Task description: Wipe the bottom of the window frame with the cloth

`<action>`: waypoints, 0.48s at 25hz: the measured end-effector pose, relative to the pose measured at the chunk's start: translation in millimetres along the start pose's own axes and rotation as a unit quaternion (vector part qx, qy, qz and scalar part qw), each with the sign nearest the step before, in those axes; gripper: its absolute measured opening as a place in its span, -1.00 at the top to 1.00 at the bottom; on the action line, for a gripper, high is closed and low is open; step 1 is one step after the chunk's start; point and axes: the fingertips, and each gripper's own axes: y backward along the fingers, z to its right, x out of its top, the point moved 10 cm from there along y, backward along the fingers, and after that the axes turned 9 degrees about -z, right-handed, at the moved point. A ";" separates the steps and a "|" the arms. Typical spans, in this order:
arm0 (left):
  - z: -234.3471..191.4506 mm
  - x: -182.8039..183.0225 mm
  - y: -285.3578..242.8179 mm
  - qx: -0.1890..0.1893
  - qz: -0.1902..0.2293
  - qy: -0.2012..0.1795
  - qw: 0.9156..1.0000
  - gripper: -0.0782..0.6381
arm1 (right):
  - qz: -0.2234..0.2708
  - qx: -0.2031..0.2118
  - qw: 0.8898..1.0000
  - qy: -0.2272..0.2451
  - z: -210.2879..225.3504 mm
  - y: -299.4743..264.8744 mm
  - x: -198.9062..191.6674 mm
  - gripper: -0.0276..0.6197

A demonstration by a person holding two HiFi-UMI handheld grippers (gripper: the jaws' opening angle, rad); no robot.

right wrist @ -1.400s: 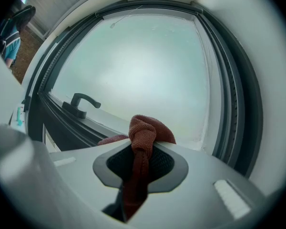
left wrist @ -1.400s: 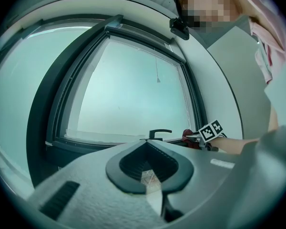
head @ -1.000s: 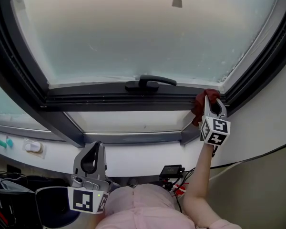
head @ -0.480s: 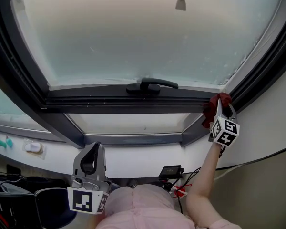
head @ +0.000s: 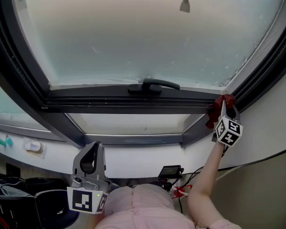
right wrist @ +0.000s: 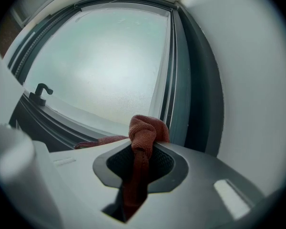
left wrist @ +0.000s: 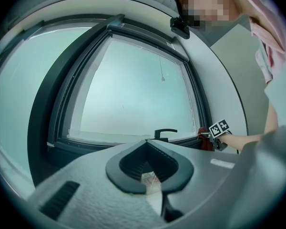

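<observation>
At the dark window frame's (head: 133, 101) bottom right corner, pinching the red cloth (right wrist: 145, 130) in the right gripper (head: 225, 109), likely soft, light and floppy, best held bunched; left gripper (head: 93, 149) pressed together, empty.

No legible text, labels, brands or numbers anywhere in view.

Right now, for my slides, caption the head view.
Right gripper holds red cloth at window frame's bottom-right corner; left gripper low, empty.

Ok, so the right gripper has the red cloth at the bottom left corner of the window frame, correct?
Not quite: the right gripper has the red cloth at the bottom right corner of the window frame, as the head view shows.
</observation>
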 end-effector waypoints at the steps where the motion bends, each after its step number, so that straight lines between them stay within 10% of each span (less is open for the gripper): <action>1: 0.0 0.1 0.6 0.000 0.001 0.000 1.000 0.80 | -0.002 -0.002 1.000 0.001 -0.2 -0.4 0.3 0.70; 7: -0.6 1.2 6.7 0.000 -0.001 -0.001 1.000 0.80 | 0.011 -0.020 0.999 0.022 -17.0 20.3 14.0 0.70; 12: 0.8 0.8 10.2 -0.004 -0.003 -0.002 1.000 0.80 | 0.095 0.055 0.993 0.039 -79.2 67.9 36.1 0.70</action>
